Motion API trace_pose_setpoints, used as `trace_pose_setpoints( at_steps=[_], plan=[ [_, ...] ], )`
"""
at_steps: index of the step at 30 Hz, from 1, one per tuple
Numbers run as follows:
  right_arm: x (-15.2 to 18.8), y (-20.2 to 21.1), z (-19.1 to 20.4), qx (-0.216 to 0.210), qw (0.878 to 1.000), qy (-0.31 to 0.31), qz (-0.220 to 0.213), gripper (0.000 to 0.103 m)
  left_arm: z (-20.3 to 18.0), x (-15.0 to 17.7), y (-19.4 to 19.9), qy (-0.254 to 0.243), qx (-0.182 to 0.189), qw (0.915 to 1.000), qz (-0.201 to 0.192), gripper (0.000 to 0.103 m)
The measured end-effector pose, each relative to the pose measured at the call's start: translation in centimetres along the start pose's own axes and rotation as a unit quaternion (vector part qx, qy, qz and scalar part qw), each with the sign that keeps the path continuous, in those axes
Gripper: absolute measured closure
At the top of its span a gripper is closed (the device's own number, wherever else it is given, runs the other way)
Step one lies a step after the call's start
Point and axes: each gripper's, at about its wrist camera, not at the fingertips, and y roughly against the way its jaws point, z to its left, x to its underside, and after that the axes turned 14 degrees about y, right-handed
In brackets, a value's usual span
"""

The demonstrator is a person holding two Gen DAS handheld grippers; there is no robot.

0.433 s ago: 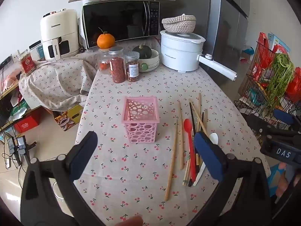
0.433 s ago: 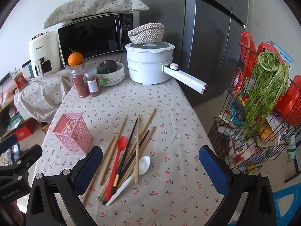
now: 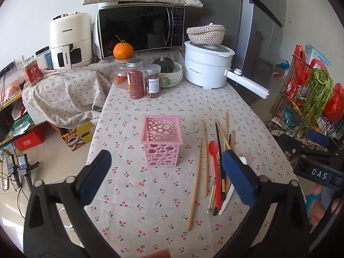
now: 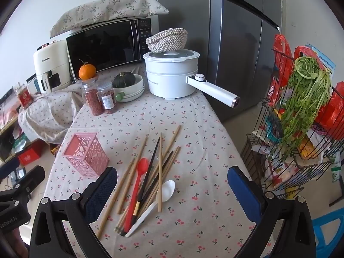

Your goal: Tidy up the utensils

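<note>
A pink perforated holder [image 3: 161, 143] [image 4: 86, 154] stands upright and empty on the cherry-print tablecloth [image 3: 150, 193]. To its right lies a loose pile of wooden and black chopsticks [image 3: 203, 157] [image 4: 160, 167], a red spoon [image 3: 215, 172] [image 4: 137, 185] and a white spoon [image 4: 159, 200]. My left gripper [image 3: 166, 177] hovers open above the cloth in front of the holder. My right gripper [image 4: 172, 190] hangs open over the utensil pile, touching nothing. Each gripper shows at the edge of the other's view.
At the table's far end stand two spice jars [image 3: 143, 80], an orange [image 3: 123, 51], a bowl with a squash [image 3: 169, 73], a white pot with a long handle [image 3: 207, 64], a microwave [image 3: 139, 30] and an air fryer. A wire rack with greens [image 4: 301, 118] stands right of the table.
</note>
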Motion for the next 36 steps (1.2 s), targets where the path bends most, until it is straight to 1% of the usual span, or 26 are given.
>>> trace_pose_setpoints(
  at_steps=[11,36],
  plan=[
    [-0.03,0.43,-0.16,0.004,1.0,-0.003,-0.008,0.0,-0.29,0.61,-0.24,-0.006,0.0,1.0,0.0,0.001],
    [-0.06,0.26,-0.14,-0.002,1.0,-0.005,-0.004,0.0,-0.15,0.75,-0.21,-0.003,-0.002,1.0,-0.001,0.001]
  ],
)
